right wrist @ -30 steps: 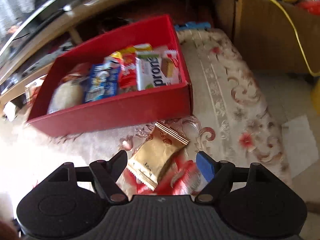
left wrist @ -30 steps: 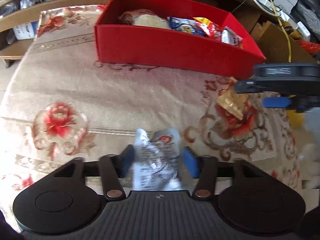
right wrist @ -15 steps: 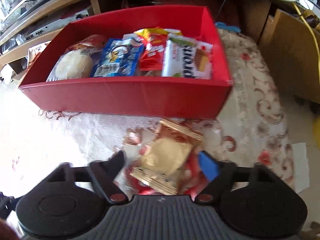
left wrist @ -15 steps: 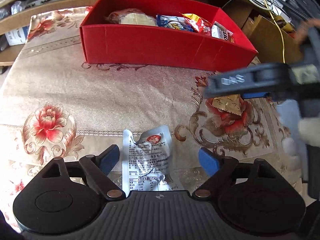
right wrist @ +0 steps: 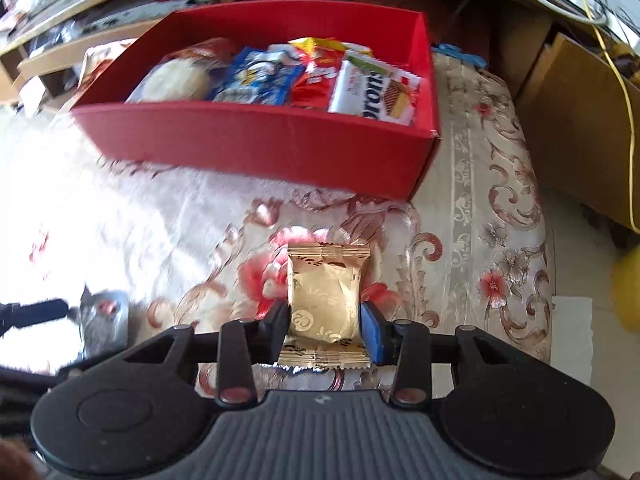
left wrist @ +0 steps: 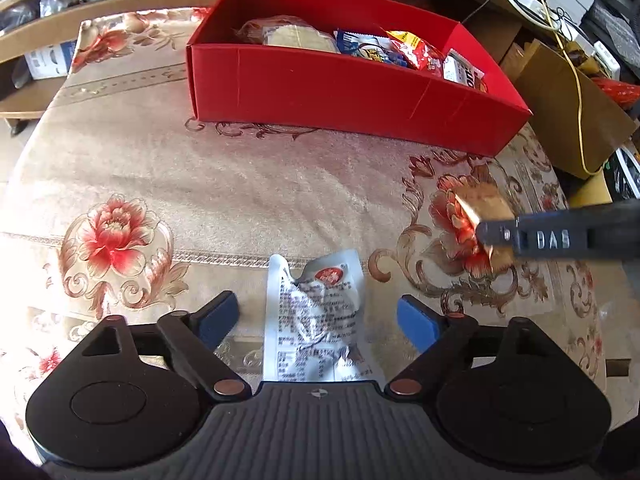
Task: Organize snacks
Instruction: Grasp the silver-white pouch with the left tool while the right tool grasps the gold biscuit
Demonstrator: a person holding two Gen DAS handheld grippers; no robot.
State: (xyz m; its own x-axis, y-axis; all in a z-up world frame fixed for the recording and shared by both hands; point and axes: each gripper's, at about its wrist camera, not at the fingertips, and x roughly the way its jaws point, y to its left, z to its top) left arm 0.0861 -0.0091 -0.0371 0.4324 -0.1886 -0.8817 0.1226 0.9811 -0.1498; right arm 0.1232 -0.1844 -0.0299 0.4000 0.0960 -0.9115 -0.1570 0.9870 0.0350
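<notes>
The left gripper (left wrist: 318, 316) gapes wide around a crinkled silver foil snack packet (left wrist: 316, 320) on the floral tablecloth (left wrist: 240, 200). The right gripper (right wrist: 325, 326) pinches a glossy gold pillow-shaped packet (right wrist: 325, 300). Beyond stands the rectangular red cardboard box (right wrist: 256, 144) of snacks.

Left gripper (left wrist: 318, 316) spread wide, right gripper (right wrist: 325, 326) clamped (fingers (right wrist: 372, 330) pinching)

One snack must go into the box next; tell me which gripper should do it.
Right. The right gripper is shut on the gold packet, facing the red box. The left gripper is open around the silver packet.
</notes>
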